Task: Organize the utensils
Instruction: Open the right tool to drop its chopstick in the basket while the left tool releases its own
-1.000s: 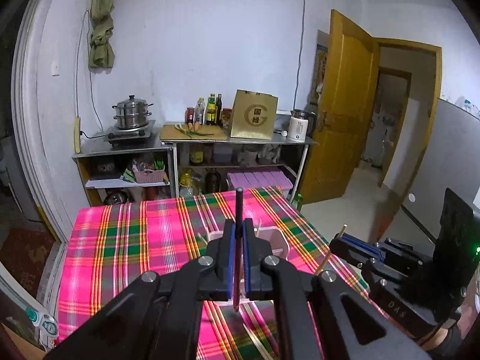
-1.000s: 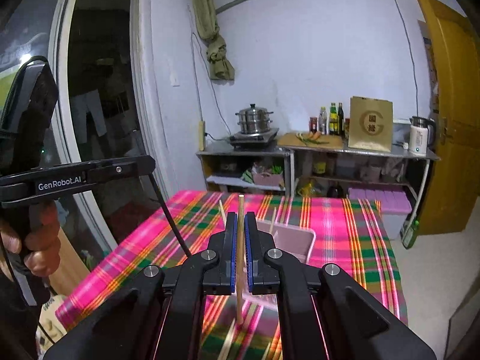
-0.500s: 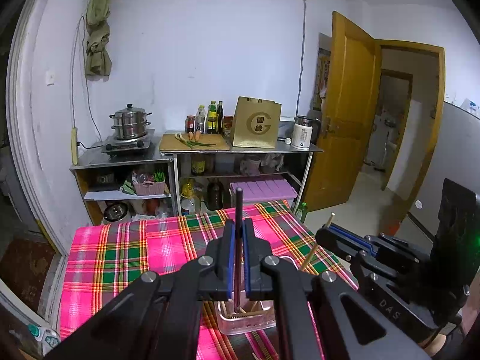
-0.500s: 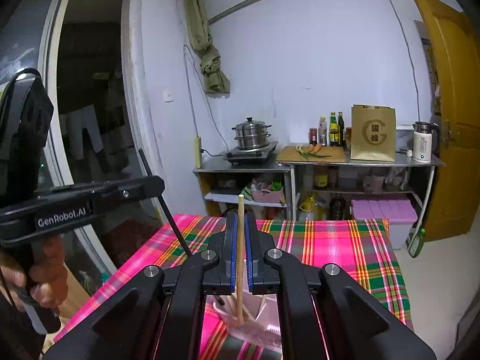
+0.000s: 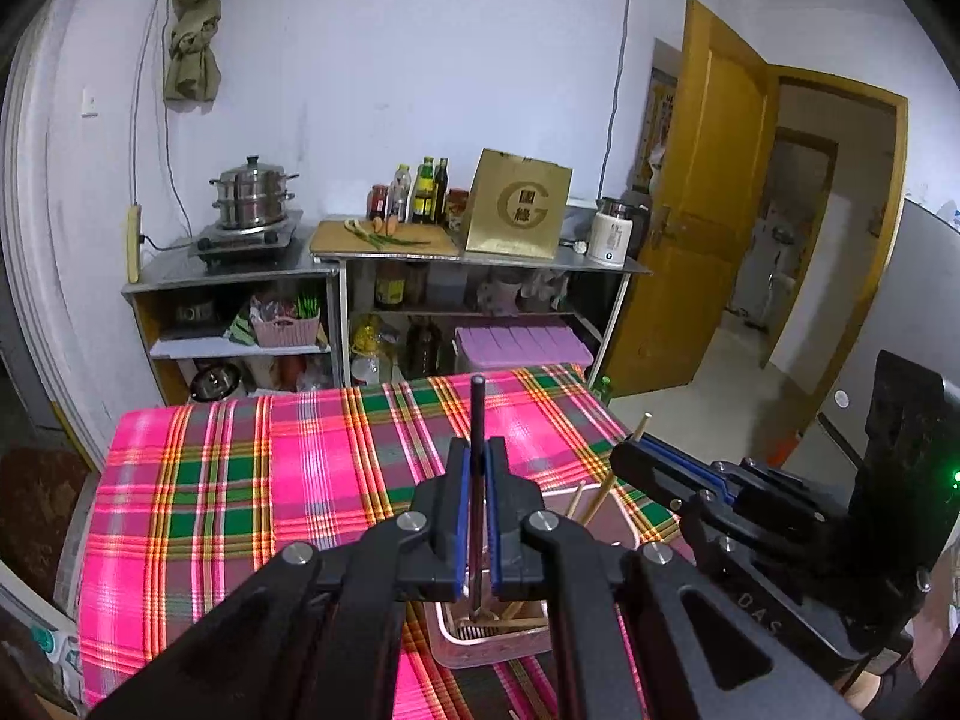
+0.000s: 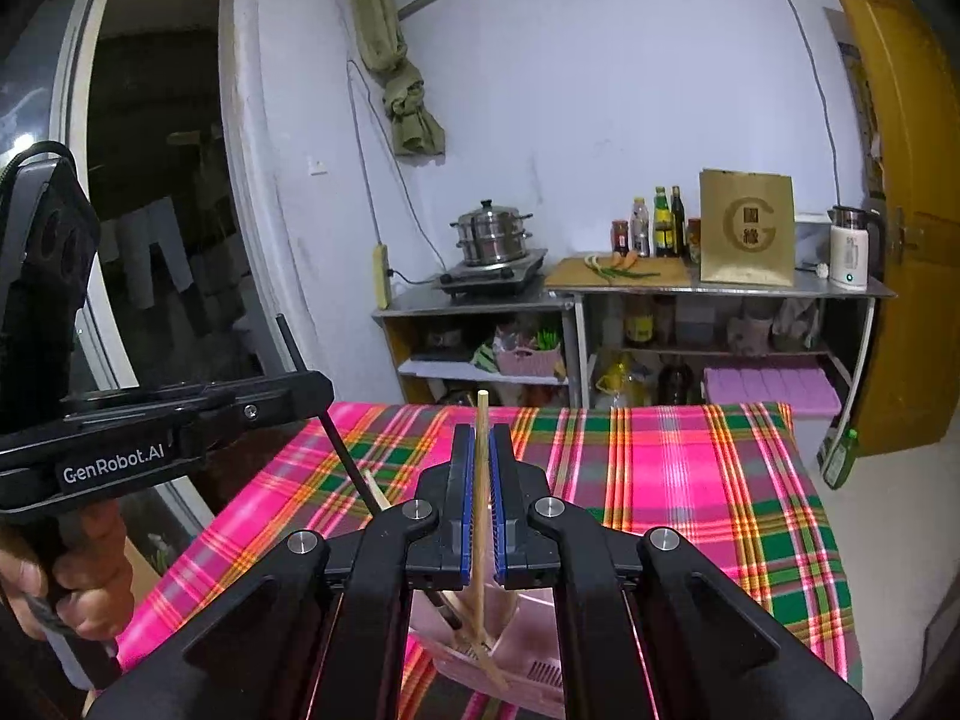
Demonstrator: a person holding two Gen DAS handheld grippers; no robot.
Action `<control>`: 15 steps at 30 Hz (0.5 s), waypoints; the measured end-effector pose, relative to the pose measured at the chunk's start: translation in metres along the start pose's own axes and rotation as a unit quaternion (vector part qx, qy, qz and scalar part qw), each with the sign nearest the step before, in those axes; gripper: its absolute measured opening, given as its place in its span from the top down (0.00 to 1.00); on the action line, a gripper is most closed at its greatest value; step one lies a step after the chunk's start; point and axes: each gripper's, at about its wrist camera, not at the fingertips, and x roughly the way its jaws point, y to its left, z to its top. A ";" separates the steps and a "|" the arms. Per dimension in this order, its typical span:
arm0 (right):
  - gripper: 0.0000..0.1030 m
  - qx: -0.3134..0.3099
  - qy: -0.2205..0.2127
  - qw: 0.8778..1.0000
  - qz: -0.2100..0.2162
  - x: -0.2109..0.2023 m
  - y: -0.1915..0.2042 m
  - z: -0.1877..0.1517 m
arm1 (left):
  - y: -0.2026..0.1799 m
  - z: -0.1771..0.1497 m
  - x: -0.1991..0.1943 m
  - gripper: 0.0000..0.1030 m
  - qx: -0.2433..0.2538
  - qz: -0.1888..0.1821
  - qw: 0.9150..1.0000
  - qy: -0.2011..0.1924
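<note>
My left gripper [image 5: 478, 462] is shut on a black chopstick [image 5: 477, 414] held upright; its lower end reaches into the pink utensil basket [image 5: 480, 651] below. My right gripper [image 6: 480, 450] is shut on a wooden chopstick [image 6: 480, 420], also upright, its lower end inside the same basket [image 6: 528, 678]. The right gripper shows in the left wrist view [image 5: 636, 450] at the right, over the basket with its wooden chopstick [image 5: 603, 495]. The left gripper shows in the right wrist view [image 6: 312, 390] at the left with its black chopstick [image 6: 345, 456]. Other wooden chopsticks lie in the basket.
The table carries a pink plaid cloth [image 5: 240, 480]. More chopsticks lie on the cloth near the front edge [image 5: 528, 690]. Behind the table stand metal shelves with a steamer pot [image 5: 252, 192], bottles and a gold bag [image 5: 519, 213]. An open wooden door [image 5: 708, 210] is at the right.
Both grippers have risen and tilted down over the pink basket, which now sits directly beneath them. The chopstick tips have gone into the basket.
</note>
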 end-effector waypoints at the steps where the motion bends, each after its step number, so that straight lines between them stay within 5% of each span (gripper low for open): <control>1: 0.96 0.001 0.005 1.000 -0.001 0.003 -0.001 -0.003 | 0.000 -0.002 0.004 0.95 -0.001 0.000 1.000 0.003; 15: 0.95 0.011 0.055 0.998 -0.008 0.030 -0.017 -0.031 | 0.010 -0.030 0.036 0.95 -0.016 0.003 0.999 0.042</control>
